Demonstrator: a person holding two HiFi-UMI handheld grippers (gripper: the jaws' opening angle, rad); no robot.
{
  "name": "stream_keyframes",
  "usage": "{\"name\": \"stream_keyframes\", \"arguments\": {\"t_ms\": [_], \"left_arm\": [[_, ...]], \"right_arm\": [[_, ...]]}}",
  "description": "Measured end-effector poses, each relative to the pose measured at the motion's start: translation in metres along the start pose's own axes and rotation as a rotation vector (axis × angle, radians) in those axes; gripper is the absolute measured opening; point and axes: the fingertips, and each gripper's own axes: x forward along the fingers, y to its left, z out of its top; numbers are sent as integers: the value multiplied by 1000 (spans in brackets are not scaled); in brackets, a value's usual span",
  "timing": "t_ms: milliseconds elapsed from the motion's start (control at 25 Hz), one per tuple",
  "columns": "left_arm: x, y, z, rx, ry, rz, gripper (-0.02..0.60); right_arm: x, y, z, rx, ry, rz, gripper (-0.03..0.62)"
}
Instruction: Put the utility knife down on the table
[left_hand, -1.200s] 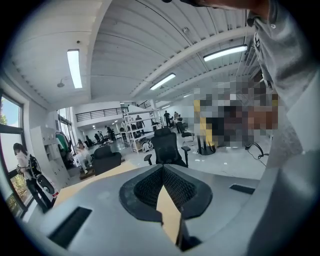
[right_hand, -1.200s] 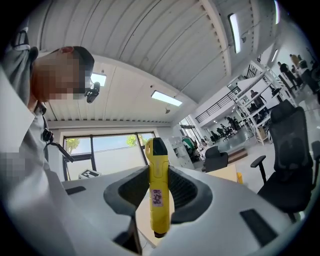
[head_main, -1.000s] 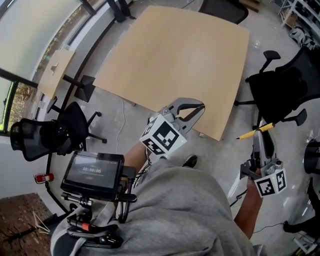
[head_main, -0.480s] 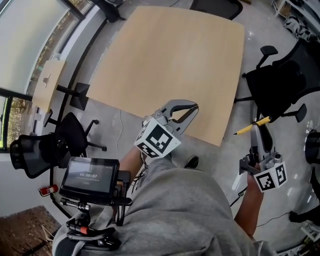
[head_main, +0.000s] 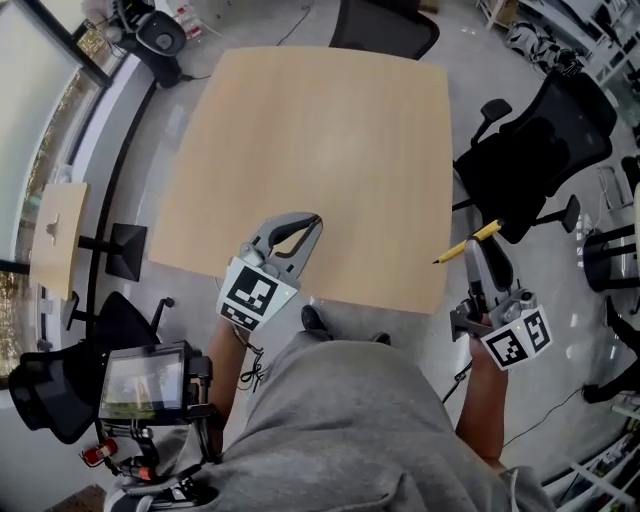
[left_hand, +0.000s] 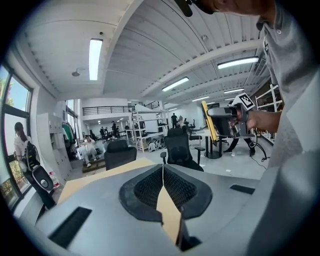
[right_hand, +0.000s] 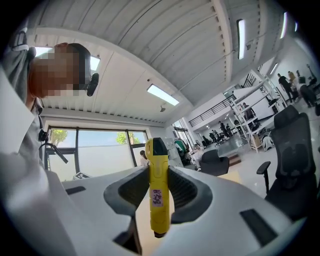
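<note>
My right gripper (head_main: 476, 262) clamps the utility knife (head_main: 467, 241) beyond the table (head_main: 320, 140) corner at 4 o'clock. My left gripper (head_main: 305, 228), jaws together and empty, overhangs the near edge.

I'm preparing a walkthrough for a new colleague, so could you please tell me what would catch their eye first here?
The bright yellow utility knife stands out most, clamped in the right gripper and held in the air off the table's near right corner. Next is that broad, bare wooden top filling the middle of the head view, with the left gripper shut and empty at its near edge.
</note>
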Motion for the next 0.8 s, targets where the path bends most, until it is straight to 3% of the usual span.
{"name": "stream_keyframes", "arguments": {"t_ms": [280, 800], "left_arm": [[-48, 81, -31, -26, -23, 15, 6], [-47, 105, -42, -67, -16, 56, 6]], "right_arm": [[81, 42, -19, -34, 6, -7, 118], [160, 41, -16, -79, 72, 100, 118]]}}
